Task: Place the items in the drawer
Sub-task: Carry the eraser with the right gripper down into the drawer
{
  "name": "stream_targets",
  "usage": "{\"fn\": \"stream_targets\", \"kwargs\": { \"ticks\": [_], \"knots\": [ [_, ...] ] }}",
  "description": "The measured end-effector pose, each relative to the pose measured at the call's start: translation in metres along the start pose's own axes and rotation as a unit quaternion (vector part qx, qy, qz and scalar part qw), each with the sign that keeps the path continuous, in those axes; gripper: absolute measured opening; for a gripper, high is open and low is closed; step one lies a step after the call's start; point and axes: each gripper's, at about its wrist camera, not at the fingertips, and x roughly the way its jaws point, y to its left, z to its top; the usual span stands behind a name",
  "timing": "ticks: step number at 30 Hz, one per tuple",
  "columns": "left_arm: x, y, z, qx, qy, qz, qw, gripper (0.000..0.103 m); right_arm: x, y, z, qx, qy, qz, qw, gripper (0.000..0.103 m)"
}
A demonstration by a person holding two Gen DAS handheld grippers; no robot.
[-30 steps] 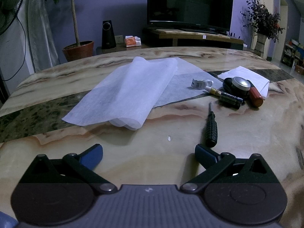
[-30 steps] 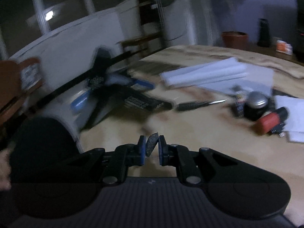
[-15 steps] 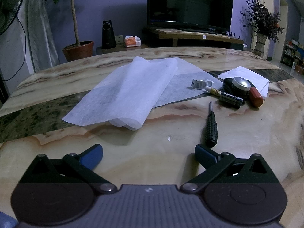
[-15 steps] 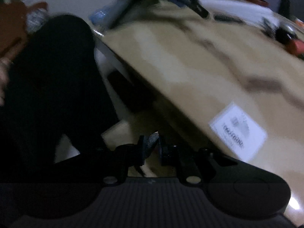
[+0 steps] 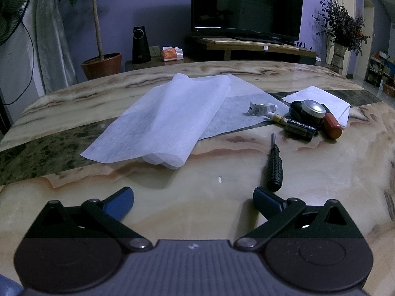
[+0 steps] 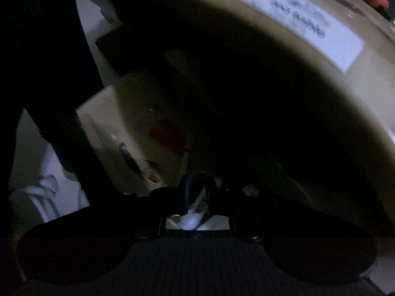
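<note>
- Two views: the left gripper's of a table (image 5: 321, 197), the right gripper's dim, below the table edge.
- Tissue sheets (image 5: 167, 118) lie spread mid-table.
- Drawer (image 6: 138, 123), pale and apparently open under the edge, holds a blurred red item (image 6: 167, 135).
- Left gripper (image 5: 193, 197) rests low over the table, jaws wide apart and empty, likely idle.
- Right gripper (image 6: 197, 192) pinches a small item (image 6: 198, 185), too dark to name, just above the drawer, probably to drop it in.
- Screwdriver (image 5: 274, 165), batteries (image 5: 300, 128) and a tin (image 5: 313, 107) lie on the table.
</note>
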Motion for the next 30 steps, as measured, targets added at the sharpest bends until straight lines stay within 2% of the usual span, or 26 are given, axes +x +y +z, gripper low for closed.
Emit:
{"fn": "stream_targets", "kwargs": {
  "ticks": [11, 14, 15, 22, 25, 30],
  "knots": [
    [0.000, 0.000, 0.000, 0.000, 0.000, 0.000, 1.0000, 0.103, 0.015, -0.002, -0.013, -0.017, 0.030, -0.011, 0.999, 0.018],
    [0.000, 0.000, 0.000, 0.000, 0.000, 0.000, 1.0000, 0.103, 0.019, -0.003, -0.016, -0.022, 0.038, -0.014, 0.999, 0.028],
    [0.000, 0.000, 0.000, 0.000, 0.000, 0.000, 1.0000, 0.103, 0.020, -0.003, -0.017, -0.024, 0.040, -0.016, 0.999, 0.028],
    [0.000, 0.000, 0.000, 0.000, 0.000, 0.000, 1.0000, 0.103, 0.004, -0.008, -0.014, -0.026, 0.031, 0.000, 0.999, 0.028],
    [0.000, 0.000, 0.000, 0.000, 0.000, 0.000, 1.0000, 0.103, -0.010, -0.001, -0.008, -0.043, 0.021, 0.046, 0.998, 0.028],
    [0.000, 0.000, 0.000, 0.000, 0.000, 0.000, 1.0000, 0.103, -0.040, 0.016, 0.013, -0.084, -0.016, 0.129, 0.988, 0.028]
  ]
}}
